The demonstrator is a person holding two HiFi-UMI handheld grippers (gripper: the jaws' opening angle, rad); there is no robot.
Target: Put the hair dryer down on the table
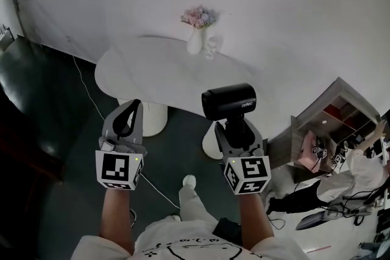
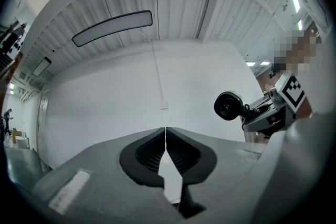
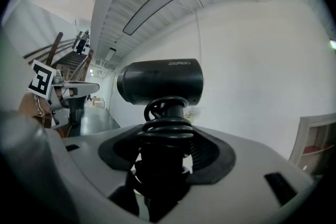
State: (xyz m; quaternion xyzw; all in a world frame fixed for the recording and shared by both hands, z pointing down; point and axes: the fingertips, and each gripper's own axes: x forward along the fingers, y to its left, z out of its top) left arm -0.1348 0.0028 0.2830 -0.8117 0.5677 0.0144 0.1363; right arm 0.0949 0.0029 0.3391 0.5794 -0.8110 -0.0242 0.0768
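Note:
A black hair dryer (image 1: 230, 100) stands upright in my right gripper (image 1: 239, 133), whose jaws are shut on its handle, with the cord wound round that handle. The right gripper view shows the dryer's barrel (image 3: 160, 81) lying crosswise above the jaws. It hangs in the air just short of the near edge of the white oval table (image 1: 158, 79). My left gripper (image 1: 127, 122) is raised at the left, shut and empty; in the left gripper view its pads (image 2: 166, 148) meet, and the dryer (image 2: 229, 106) shows at the right.
A white vase of flowers (image 1: 197, 30) and a small glass item (image 1: 210, 47) stand at the table's far edge by the white wall. A cable (image 1: 91, 100) runs over the dark floor. A wooden shelf unit (image 1: 332, 122) and a person (image 1: 341, 182) are at the right.

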